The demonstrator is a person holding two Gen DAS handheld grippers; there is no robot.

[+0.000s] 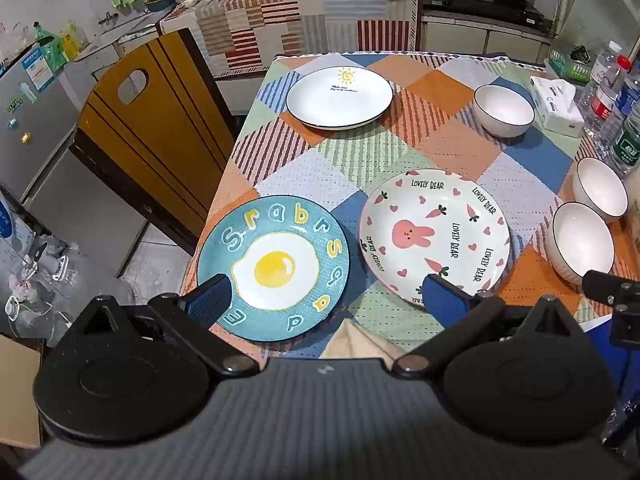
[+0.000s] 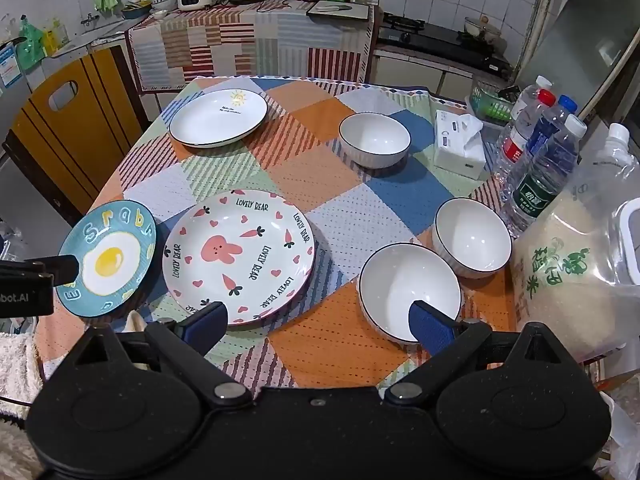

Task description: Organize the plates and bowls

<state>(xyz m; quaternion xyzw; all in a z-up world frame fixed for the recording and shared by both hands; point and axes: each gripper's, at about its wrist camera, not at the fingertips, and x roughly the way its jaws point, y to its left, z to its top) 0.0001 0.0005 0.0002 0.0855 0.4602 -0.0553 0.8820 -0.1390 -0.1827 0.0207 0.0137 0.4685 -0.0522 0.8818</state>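
Observation:
Three plates lie on the patchwork table: a blue egg plate near left, a white bunny plate beside it, and a white sun plate at the far left. Three white bowls stand to the right: far, middle, near. My left gripper is open above the near edge, between the egg and bunny plates. My right gripper is open, empty, between the bunny plate and the near bowl.
A tissue pack, several water bottles and a rice bag crowd the table's right side. A wooden chair stands at the left. A kitchen counter and stove lie behind.

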